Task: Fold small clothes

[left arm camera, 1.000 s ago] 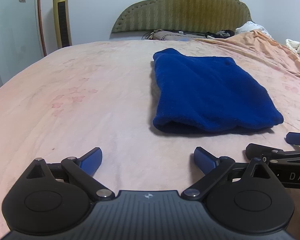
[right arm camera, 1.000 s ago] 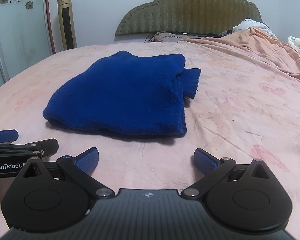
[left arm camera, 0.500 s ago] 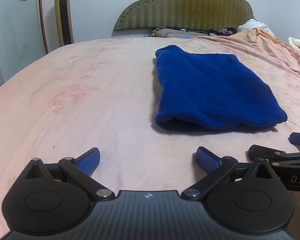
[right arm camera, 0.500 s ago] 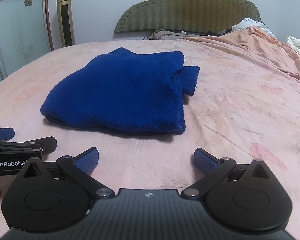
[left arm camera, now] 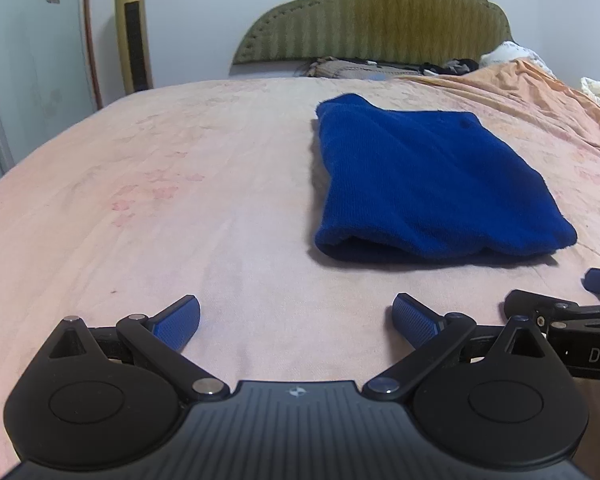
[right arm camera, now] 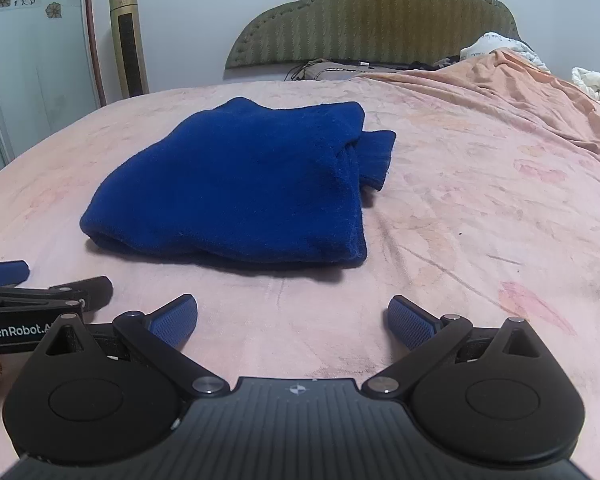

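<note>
A folded dark blue fleece garment (left arm camera: 428, 176) lies flat on the pink bed sheet (left arm camera: 180, 208), ahead and to the right in the left wrist view. In the right wrist view the garment (right arm camera: 252, 184) lies ahead and to the left, with a folded sleeve end (right arm camera: 376, 160) sticking out at its right side. My left gripper (left arm camera: 296, 320) is open and empty, above the sheet short of the garment. My right gripper (right arm camera: 292, 318) is open and empty, also short of the garment. Each gripper shows at the edge of the other's view.
A green padded headboard (left arm camera: 376, 16) stands at the far end with clutter at its foot. A rumpled orange blanket (right arm camera: 500, 84) and white bedding (right arm camera: 592, 88) lie at the far right. A gold tower fan (right arm camera: 128, 40) and a wardrobe (right arm camera: 28, 60) stand on the left.
Both grippers have drawn back a little from the garment and stayed open. The garment has not moved.
</note>
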Available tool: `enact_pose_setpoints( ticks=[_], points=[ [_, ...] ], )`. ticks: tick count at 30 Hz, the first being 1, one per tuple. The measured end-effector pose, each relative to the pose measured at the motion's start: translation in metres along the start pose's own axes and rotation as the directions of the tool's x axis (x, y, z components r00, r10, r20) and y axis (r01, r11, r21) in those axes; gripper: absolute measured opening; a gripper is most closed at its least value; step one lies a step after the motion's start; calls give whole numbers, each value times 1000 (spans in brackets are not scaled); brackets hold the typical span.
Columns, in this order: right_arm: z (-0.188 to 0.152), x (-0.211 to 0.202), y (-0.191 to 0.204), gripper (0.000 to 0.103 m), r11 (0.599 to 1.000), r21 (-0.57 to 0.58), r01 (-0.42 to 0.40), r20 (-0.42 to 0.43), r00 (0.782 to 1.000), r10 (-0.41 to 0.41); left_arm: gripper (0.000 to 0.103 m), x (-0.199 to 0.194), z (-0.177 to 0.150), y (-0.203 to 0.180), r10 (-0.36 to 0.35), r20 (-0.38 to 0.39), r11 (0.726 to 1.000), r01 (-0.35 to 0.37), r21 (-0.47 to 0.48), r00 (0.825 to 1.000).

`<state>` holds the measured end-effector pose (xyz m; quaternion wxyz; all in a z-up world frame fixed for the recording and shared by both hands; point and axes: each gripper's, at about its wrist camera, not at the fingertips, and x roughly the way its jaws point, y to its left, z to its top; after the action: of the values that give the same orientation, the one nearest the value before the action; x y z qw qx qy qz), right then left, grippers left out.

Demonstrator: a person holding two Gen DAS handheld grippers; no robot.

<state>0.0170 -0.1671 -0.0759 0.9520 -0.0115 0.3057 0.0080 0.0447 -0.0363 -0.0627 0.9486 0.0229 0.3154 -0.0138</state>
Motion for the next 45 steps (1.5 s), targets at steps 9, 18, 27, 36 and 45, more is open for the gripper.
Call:
enact_pose_setpoints(
  ticks=[9, 18, 27, 36, 45],
  points=[
    [1, 2, 1, 103, 1000, -15, 21, -17, 1000, -21, 103, 4, 2, 3, -3, -19, 1000, 2, -9, 1000],
    [0, 4, 1, 103, 1000, -21, 23, -24, 999, -23, 103, 5, 2, 3, -1, -19, 1000, 1, -7, 1000],
    [0, 3, 1, 103, 1000, -20, 22, -24, 999, -22, 103, 5, 1, 3, 0, -19, 1000, 0, -6, 1000],
    [0, 3, 1, 103, 1000, -20, 22, -23, 999, -23, 103, 5, 1, 3, 2, -18, 1000, -2, -5, 1000],
    [0, 3, 1, 103, 1000, -19, 22, -23, 999, -22, 103, 5, 1, 3, 1, -18, 1000, -2, -6, 1000]
  ],
)
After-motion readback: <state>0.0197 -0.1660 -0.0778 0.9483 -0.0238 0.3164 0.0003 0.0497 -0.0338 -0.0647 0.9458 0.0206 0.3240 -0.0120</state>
